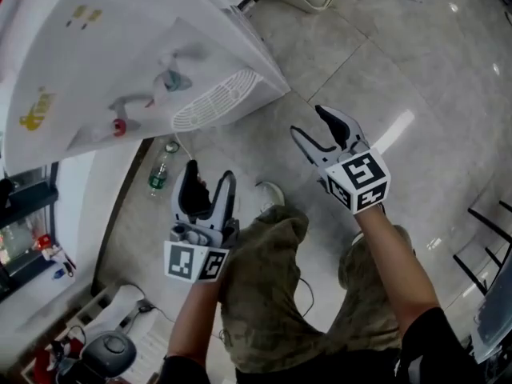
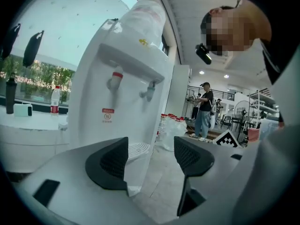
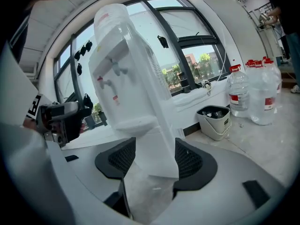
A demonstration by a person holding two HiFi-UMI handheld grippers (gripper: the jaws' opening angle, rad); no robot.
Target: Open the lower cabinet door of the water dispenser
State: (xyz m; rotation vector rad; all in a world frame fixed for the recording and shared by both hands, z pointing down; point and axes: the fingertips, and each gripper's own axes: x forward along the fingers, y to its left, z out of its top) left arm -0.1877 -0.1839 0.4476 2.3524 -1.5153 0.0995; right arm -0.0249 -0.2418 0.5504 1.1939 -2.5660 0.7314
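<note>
The white water dispenser (image 1: 144,62) stands at the upper left of the head view, seen from above, with its red and blue taps and the drip grille (image 1: 214,98). Its lower front lies hidden under that overhang. My left gripper (image 1: 210,173) hovers open over the floor, short of the dispenser's base, with nothing between its pads. My right gripper (image 1: 310,122) is open too, out to the right of the grille. In the left gripper view the dispenser (image 2: 124,93) fills the middle beyond the open gripper (image 2: 151,158). In the right gripper view its lower body (image 3: 157,149) shows between the open gripper (image 3: 154,161) pads, apart from them.
A plastic bottle (image 1: 159,171) stands on the floor by the dispenser's foot. A grey bin (image 3: 214,121) and big water jugs (image 3: 253,97) sit along the window wall. A person (image 2: 204,109) stands far off. My own legs (image 1: 272,294) are below the grippers.
</note>
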